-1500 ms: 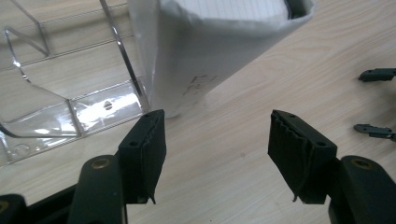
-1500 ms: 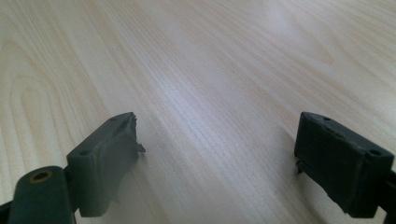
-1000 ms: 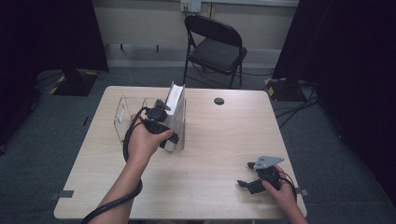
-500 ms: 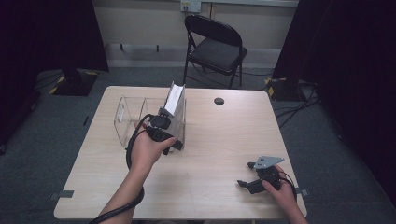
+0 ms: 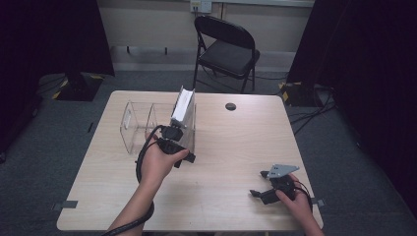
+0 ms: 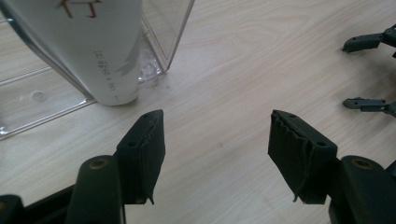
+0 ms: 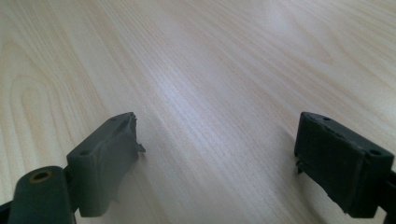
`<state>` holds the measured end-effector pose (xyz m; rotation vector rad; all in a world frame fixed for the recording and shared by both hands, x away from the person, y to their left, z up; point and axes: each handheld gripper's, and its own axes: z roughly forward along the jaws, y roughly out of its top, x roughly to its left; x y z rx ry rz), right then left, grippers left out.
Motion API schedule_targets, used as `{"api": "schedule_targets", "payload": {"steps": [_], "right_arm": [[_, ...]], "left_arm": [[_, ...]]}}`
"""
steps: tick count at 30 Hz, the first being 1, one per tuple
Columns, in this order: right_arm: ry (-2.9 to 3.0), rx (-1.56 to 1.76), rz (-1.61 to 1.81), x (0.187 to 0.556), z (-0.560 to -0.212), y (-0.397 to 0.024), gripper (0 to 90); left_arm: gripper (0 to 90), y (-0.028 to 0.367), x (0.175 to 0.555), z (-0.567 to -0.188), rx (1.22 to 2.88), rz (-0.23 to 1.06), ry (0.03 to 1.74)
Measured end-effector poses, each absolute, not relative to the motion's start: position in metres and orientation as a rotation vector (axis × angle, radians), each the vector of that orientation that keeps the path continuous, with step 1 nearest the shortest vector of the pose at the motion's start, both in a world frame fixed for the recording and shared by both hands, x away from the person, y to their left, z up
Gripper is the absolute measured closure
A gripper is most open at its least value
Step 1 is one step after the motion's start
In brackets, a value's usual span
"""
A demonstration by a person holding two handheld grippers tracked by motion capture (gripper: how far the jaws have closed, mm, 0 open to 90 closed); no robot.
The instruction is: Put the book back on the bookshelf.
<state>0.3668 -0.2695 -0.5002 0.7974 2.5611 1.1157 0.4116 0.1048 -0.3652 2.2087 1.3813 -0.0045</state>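
Observation:
A white tube (image 5: 183, 105) stands tilted in the right-hand compartment of a clear plastic organiser (image 5: 134, 124) at the table's middle left. My left gripper (image 5: 180, 148) hovers just in front of that compartment. In the left gripper view the jaws (image 6: 217, 119) stand open over bare wood, with the tube (image 6: 95, 46) and the organiser's wall (image 6: 164, 32) up and to the left, apart from them. My right gripper (image 5: 258, 183) rests near the table's front right corner. Its jaws (image 7: 218, 122) are open with nothing between them, and it also appears far right as the right gripper (image 6: 349, 74).
The light wooden table (image 5: 236, 147) has a small black round disc (image 5: 230, 106) near its far edge. A black folding chair (image 5: 223, 49) stands behind the table. Cables lie on the carpet (image 5: 305, 113) to the right.
My left hand has sunk a little and drawn slightly toward the table's near side, away from the tube. The right hand has stayed still.

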Motion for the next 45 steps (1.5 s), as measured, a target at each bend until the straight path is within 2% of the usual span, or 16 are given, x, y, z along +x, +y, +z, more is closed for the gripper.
{"api": "schedule_targets", "payload": {"steps": [20,38,45], "right_arm": [[2.564,0.797,1.115,0.367,-0.500,-0.270,12.6],[2.563,0.797,1.115,0.367,-0.500,-0.270,12.6],[2.564,0.797,1.115,0.367,-0.500,-0.270,12.6]], "left_arm": [[36.2,0.084,0.404,-0.383,2.222,-0.016,1.332],[26.4,0.067,0.396,-0.400,2.284,-0.015,1.245],[25.7,0.060,0.393,-0.407,2.291,-0.018,1.212]]}}
